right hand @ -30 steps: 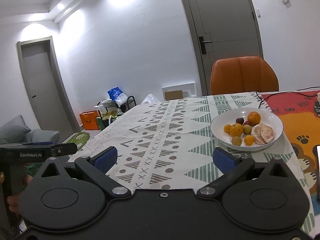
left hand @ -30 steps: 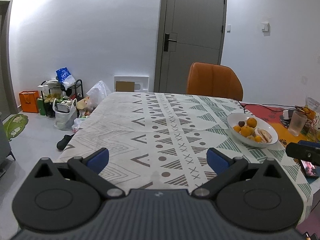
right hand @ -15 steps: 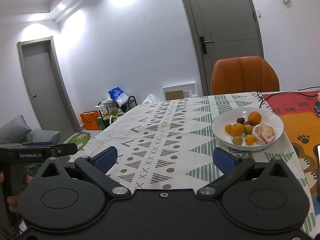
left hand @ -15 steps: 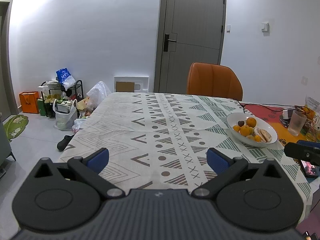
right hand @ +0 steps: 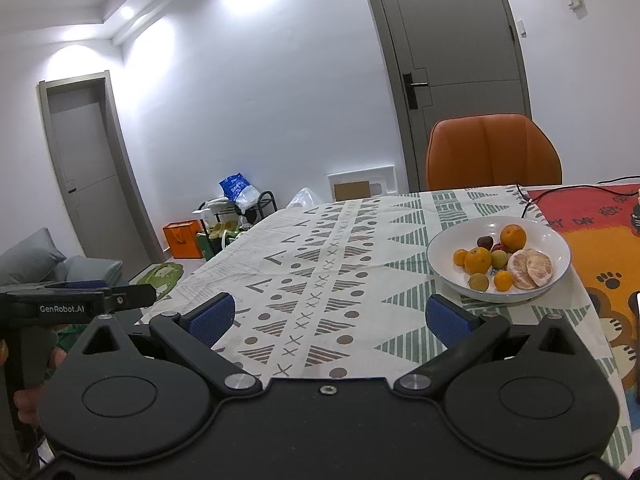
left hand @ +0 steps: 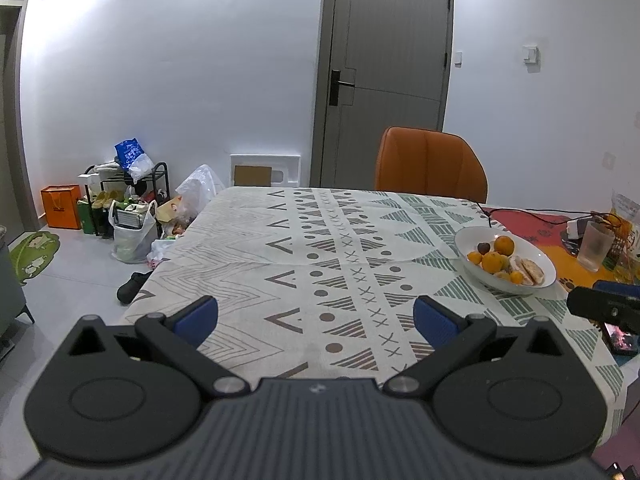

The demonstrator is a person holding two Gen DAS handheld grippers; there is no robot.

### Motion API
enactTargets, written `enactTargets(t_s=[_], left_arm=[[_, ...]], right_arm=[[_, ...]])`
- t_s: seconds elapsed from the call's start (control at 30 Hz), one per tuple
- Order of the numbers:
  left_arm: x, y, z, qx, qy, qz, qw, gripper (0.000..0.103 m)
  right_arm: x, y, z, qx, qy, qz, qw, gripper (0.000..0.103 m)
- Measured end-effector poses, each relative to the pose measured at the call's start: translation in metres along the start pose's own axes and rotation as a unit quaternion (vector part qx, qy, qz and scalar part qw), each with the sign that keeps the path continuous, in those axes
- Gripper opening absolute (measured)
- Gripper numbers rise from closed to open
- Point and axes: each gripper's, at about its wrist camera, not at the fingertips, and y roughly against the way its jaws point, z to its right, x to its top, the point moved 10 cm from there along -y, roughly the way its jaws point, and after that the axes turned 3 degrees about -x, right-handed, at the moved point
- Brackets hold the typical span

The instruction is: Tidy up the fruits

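Evidently both claws, left (left hand: 315, 315) and right (right hand: 327, 314), gape wide and empty; fruits (right hand: 478, 260) in the bowl (right hand: 440, 248) look small, round, roll-prone, so pinch gently across their middles.

The tablecloth (left hand: 320, 240) is off-white with rows of grey chevrons, brown dots, little x marks and green striped triangles. White bowl (right hand: 556, 240) at right of the frame holds orange fruits (right hand: 478, 260), one dark red one (right hand: 485, 242) and pale peeled segments (right hand: 530, 268). Orange chair (left hand: 430, 164) upper right, grey door (left hand: 392, 80), pale bluish-white walls (left hand: 180, 80). The mat (right hand: 600, 248) at far right is red and orange with black paw prints. Gripper pads (left hand: 198, 316) are blue on black.
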Motion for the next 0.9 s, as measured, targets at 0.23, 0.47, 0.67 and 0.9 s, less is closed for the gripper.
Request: enactTargets(t_s=[0.23, 0.47, 0.67, 0.9], left_arm=[[0.0015, 0.0010, -0.0024, 0.000, 0.003, -0.002, 1.0000, 0.103], [0.0022, 0.0011, -0.0035, 0.000, 0.004, -0.002, 1.0000, 0.103], [0.0016, 0.0007, -0.0043, -0.002, 0.004, -0.003, 1.0000, 0.103], [0.0005, -0.0009, -0.0024, -0.002, 0.001, -0.006, 1.0000, 0.103]], right_arm=[[0.0001, 0.0006, 0.0001, -0.002, -0.001, 0.001, 1.000, 0.103], [0.0024, 0.0034, 0.0004, -0.002, 0.001, 0.005, 1.000, 0.103], [0.0031, 0.0043, 0.0037, -0.010, 0.000, 0.006, 1.000, 0.103], [0.0047, 0.0069, 0.0055, -0.012, 0.002, 0.010, 1.000, 0.103]])
